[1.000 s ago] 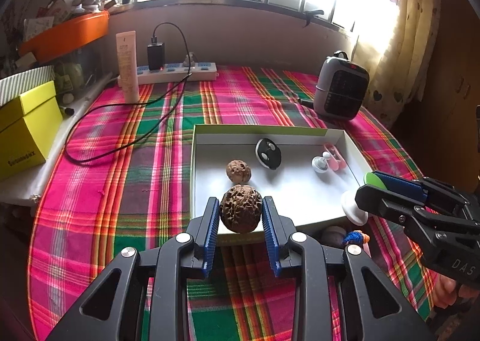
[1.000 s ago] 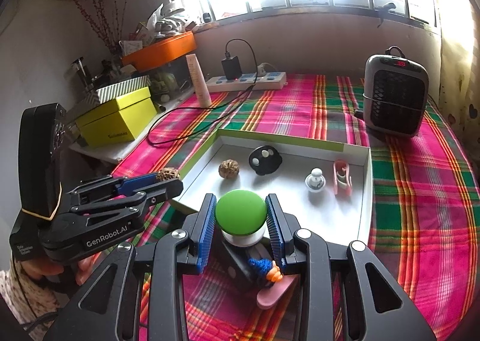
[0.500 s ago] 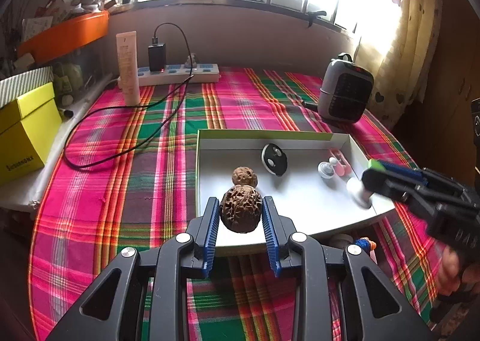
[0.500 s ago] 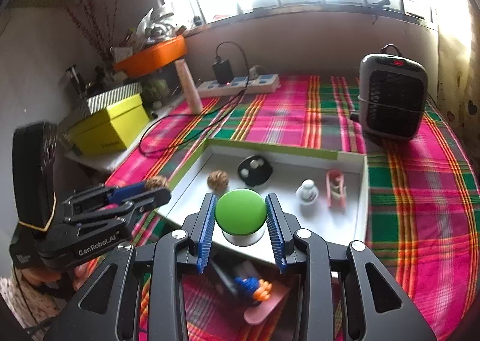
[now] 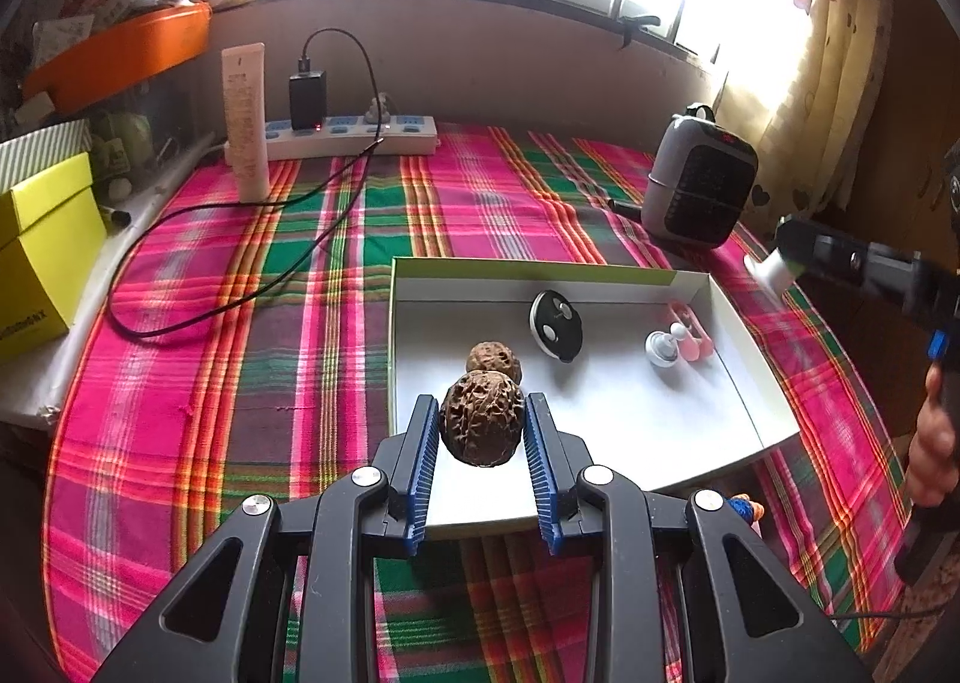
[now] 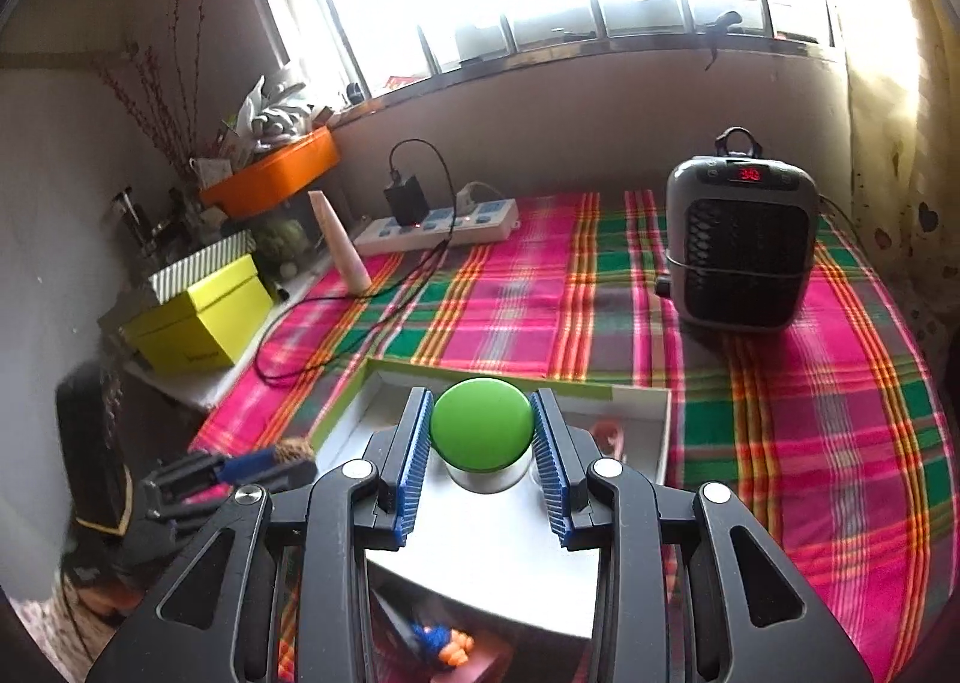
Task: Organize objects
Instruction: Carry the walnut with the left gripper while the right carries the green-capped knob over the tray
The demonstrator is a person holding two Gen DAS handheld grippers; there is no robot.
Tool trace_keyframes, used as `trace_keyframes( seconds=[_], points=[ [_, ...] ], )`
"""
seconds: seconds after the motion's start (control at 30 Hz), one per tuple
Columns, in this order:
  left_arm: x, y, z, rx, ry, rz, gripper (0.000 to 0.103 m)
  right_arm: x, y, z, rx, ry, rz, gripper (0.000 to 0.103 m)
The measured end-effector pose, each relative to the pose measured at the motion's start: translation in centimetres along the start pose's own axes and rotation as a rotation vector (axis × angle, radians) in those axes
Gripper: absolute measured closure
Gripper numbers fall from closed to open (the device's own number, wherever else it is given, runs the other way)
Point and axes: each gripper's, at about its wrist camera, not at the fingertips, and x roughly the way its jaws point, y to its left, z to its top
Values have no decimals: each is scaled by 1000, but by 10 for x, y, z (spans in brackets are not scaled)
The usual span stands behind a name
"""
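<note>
My left gripper is shut on a wrinkled brown walnut, held above the near edge of the white tray. A second walnut, a black oval piece, a small white knob and a pink piece lie in the tray. My right gripper is shut on a green-topped white knob over the tray's near part. In the left wrist view the right gripper hangs beyond the tray's right side. In the right wrist view the left gripper is at the lower left.
A grey heater stands at the back right on the plaid cloth. A power strip with a charger and a looping black cable, and an upright tube, are at the back. A yellow box sits left. A blue-orange toy lies below the tray's front.
The right gripper has risen and moved back toward the heater with the green knob, so the tray sits lower in its view. The left gripper has stayed put with the walnut.
</note>
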Motion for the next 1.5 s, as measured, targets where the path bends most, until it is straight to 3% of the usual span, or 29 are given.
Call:
trace_keyframes(
  seconds=[0.27, 0.77, 1.5],
  points=[
    [14, 1, -1, -7, 28, -4, 76, 29, -4, -2, 46, 77, 76, 68],
    [39, 0, -1, -11, 81, -13, 76, 87, 17, -23, -37, 232, 95, 68],
    [48, -8, 1, 18, 98, -14, 76, 115, 24, -26, -101, 322, 79, 68]
  ],
)
